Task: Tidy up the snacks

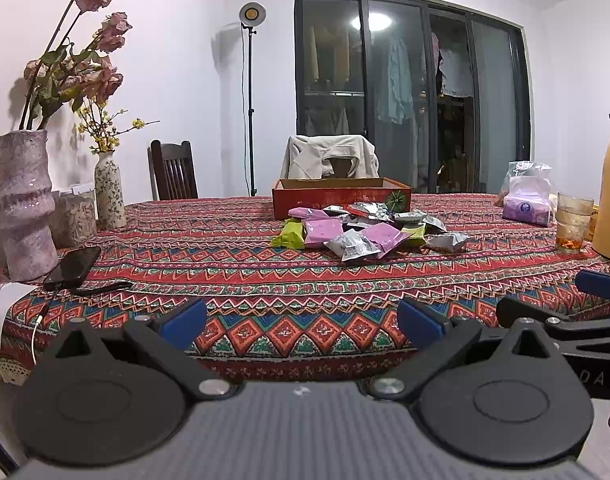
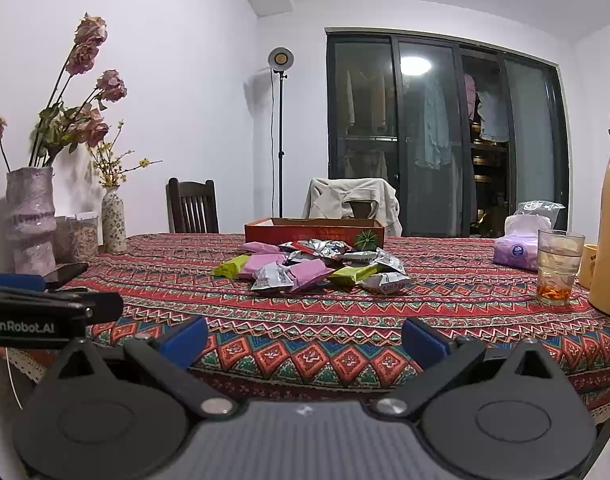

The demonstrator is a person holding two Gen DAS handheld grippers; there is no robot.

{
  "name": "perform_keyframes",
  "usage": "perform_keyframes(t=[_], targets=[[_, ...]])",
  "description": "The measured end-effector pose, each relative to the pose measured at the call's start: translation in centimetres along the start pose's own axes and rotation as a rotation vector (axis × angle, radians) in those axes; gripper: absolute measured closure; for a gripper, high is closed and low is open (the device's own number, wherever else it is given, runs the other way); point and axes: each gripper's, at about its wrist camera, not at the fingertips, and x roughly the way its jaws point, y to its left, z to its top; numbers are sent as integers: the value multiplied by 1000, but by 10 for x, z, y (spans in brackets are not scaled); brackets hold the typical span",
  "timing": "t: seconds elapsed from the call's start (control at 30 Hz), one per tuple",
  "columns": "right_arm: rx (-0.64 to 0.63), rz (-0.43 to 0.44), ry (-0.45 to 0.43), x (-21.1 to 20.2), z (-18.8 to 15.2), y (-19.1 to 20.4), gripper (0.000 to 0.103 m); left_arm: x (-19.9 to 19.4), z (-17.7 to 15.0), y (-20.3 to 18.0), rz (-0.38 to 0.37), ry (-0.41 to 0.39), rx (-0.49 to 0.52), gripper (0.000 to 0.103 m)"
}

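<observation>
Patterned cloth covers your table (image 1: 225,248); the snack packets (image 1: 361,232) lie heaped mid-table against the red cardboard box (image 1: 341,196), straight ahead of both grippers, left (image 1: 301,320) and right (image 2: 305,338), fingers wide, empty, at the near edge.

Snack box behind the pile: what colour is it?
Red-orange box, with a green round emblem at its right end; clearest in the left wrist view.
</observation>
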Motion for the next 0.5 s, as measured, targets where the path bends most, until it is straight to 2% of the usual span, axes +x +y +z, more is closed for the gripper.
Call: perform_keyframes(t=[0.5], targets=[[18, -3, 9, 3, -2, 0, 0, 3, -4, -1, -13, 20, 12, 0]])
